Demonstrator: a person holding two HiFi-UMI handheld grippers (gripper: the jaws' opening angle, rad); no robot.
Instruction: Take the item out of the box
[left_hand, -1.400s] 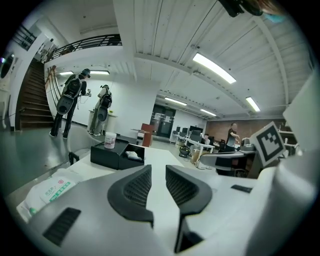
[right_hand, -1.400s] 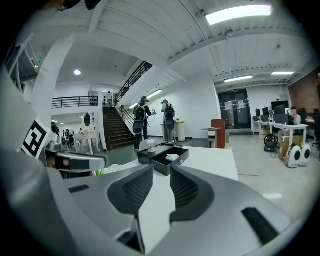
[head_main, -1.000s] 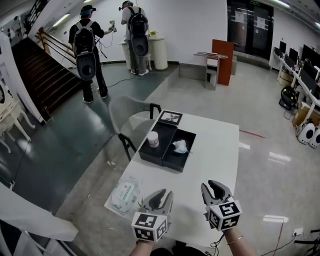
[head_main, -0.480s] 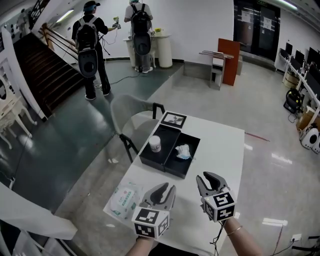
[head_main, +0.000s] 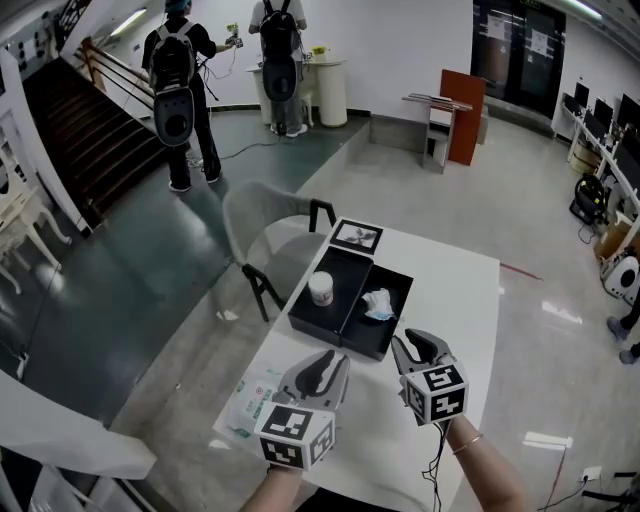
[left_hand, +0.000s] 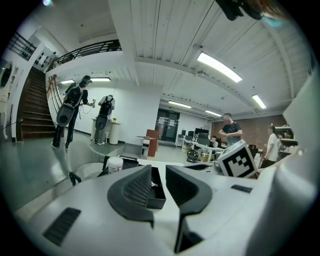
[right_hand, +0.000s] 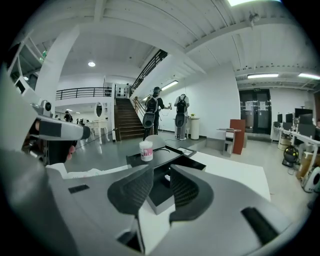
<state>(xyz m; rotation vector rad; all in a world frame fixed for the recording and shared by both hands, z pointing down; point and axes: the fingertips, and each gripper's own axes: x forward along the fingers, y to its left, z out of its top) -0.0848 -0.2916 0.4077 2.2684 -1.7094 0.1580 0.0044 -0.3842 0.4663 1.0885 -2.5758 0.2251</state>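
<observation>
A black box (head_main: 385, 325) lies open on the white table (head_main: 450, 300), with a crumpled white-and-blue item (head_main: 379, 303) inside it. Its left half (head_main: 335, 300) carries a white cup (head_main: 321, 288). My left gripper (head_main: 322, 372) hovers just short of the box's near edge, its jaws slightly apart and nothing between them. My right gripper (head_main: 413, 350) is close to the box's near right corner, open a little and also empty. In the right gripper view the box (right_hand: 172, 161) and the cup (right_hand: 146, 150) lie straight ahead of the gripper (right_hand: 161, 187). The left gripper view shows the box corner (left_hand: 156, 199) beyond the gripper (left_hand: 159, 181).
A packet of wipes (head_main: 250, 402) lies at the table's near left corner. A framed picture (head_main: 356, 237) lies behind the box. A grey chair (head_main: 270, 235) stands at the table's left. Two people with backpacks (head_main: 175, 90) stand far off by the stairs.
Both grippers have moved forward over the table toward the black box, the right one farther. Their jaws keep the same small gap.
</observation>
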